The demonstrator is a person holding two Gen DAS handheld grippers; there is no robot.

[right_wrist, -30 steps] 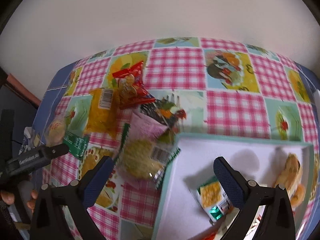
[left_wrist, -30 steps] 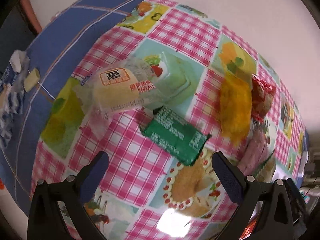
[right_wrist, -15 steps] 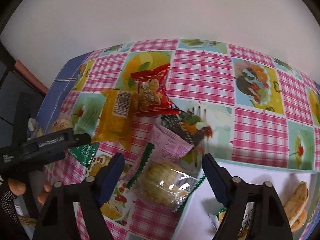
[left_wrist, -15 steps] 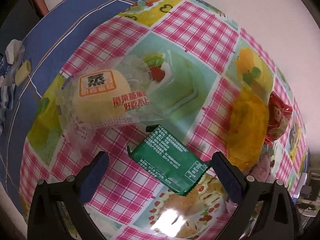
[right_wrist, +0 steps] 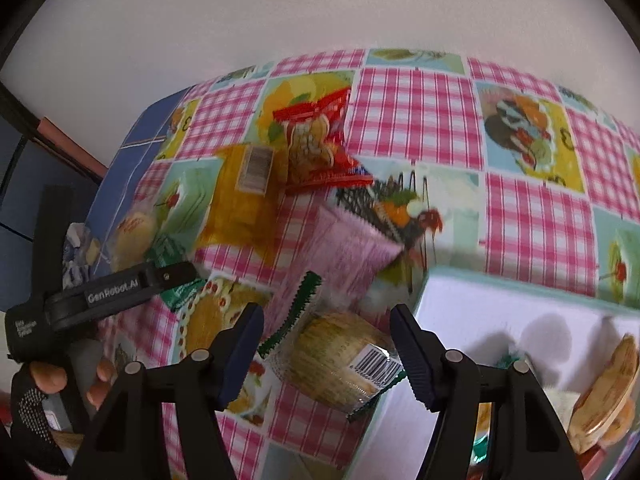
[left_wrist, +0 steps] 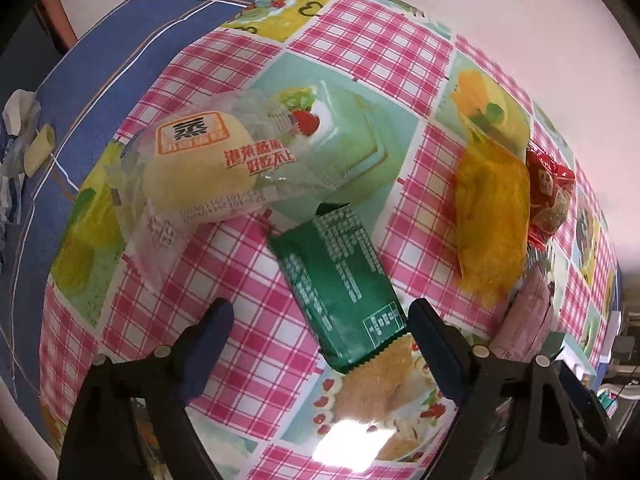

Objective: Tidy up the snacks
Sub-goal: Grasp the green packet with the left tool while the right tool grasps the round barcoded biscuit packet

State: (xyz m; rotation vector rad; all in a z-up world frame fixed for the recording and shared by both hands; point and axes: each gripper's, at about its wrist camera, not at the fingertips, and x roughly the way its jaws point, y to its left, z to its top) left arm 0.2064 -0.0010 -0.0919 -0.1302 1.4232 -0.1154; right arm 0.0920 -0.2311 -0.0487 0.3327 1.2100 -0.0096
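In the left wrist view my left gripper is open with its jaws on either side of the near end of a green snack packet lying on the checked tablecloth. A clear-wrapped steamed bun lies behind it to the left, a yellow packet and a red packet to the right. In the right wrist view my right gripper is open around a clear-wrapped round cake with green zigzag edges, beside the white tray. My left gripper shows there at the left.
The tray holds a wrapped pastry at its right. A pink packet, the yellow packet and the red packet lie behind the cake. Crumpled paper lies on the blue cloth at the left. A white wall stands behind the table.
My left gripper has moved in and down over the green packet, which now lies between its jaws. My right gripper has moved left off the tray to the round cake and narrowed.
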